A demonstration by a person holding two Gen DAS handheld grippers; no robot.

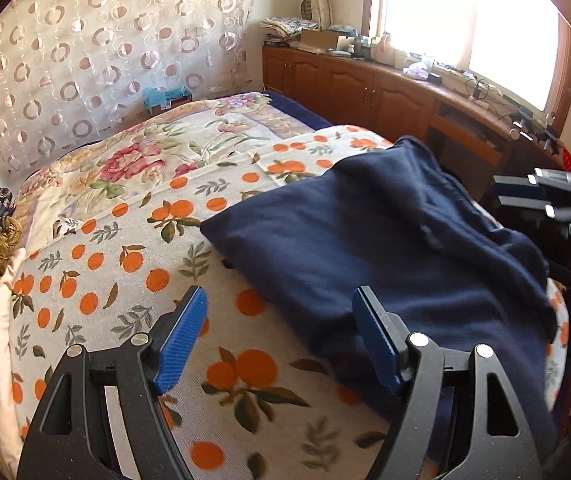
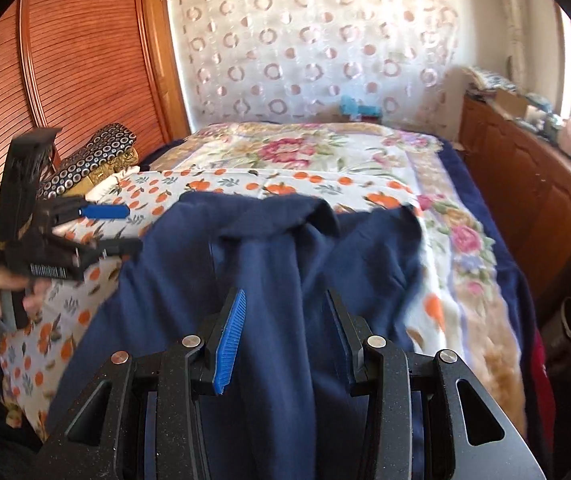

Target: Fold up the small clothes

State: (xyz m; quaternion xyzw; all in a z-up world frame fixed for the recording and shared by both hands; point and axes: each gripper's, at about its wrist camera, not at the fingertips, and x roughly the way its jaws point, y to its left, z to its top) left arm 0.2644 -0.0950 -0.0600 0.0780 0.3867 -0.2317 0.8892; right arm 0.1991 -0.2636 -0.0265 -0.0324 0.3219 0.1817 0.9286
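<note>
A navy blue garment (image 1: 385,236) lies spread on the orange-print bed cover (image 1: 125,280). My left gripper (image 1: 281,312) is open and empty, hovering over the cover at the garment's near left edge. In the right wrist view the garment (image 2: 277,280) runs in a bunched fold between the fingers of my right gripper (image 2: 285,308), whose jaws stand partly apart around the cloth. The left gripper (image 2: 101,216) shows at the left of that view, held by a hand. The right gripper (image 1: 541,200) shows at the right edge of the left wrist view.
A floral blanket (image 1: 157,152) covers the far bed. Patterned pillows (image 2: 97,152) lie by the wooden wardrobe (image 2: 65,60). A wooden cabinet (image 1: 365,84) with clutter runs under the window (image 1: 465,20). A sheer curtain (image 2: 317,40) hangs behind the bed.
</note>
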